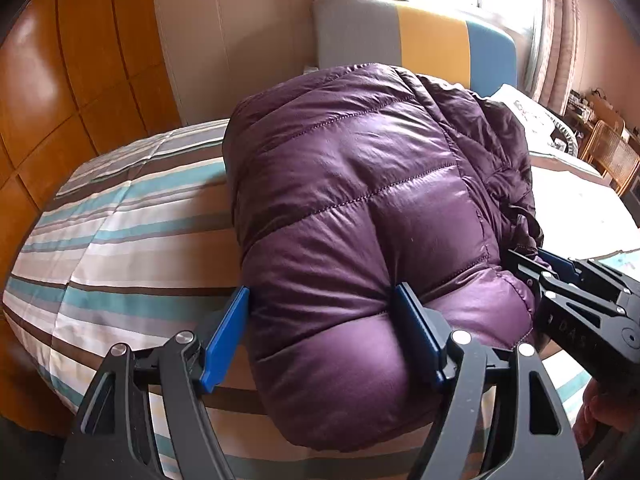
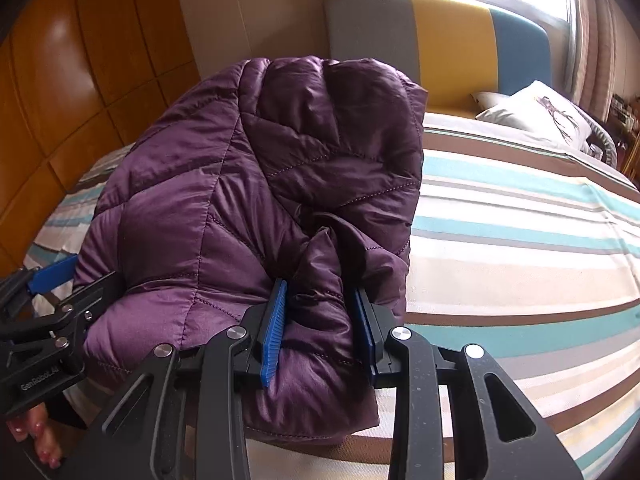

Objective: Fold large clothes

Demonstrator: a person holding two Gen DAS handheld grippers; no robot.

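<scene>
A purple quilted down jacket (image 1: 360, 200) lies bundled on the striped bed; it also shows in the right wrist view (image 2: 224, 200). My left gripper (image 1: 324, 332) straddles the jacket's near left end, its blue pads wide apart and pressed into the padding. My right gripper (image 2: 320, 320) has its blue pads closed on a thick fold at the jacket's near right end. The right gripper shows at the right edge of the left wrist view (image 1: 532, 268). The left gripper shows at the left edge of the right wrist view (image 2: 52, 280).
A striped bedspread (image 2: 520, 240) covers the bed. A grey, yellow and blue headboard (image 1: 420, 36) stands at the far end with a white pillow (image 2: 536, 116). A wooden wardrobe (image 1: 60, 80) lines the left side. Wicker chairs (image 1: 612, 156) stand at far right.
</scene>
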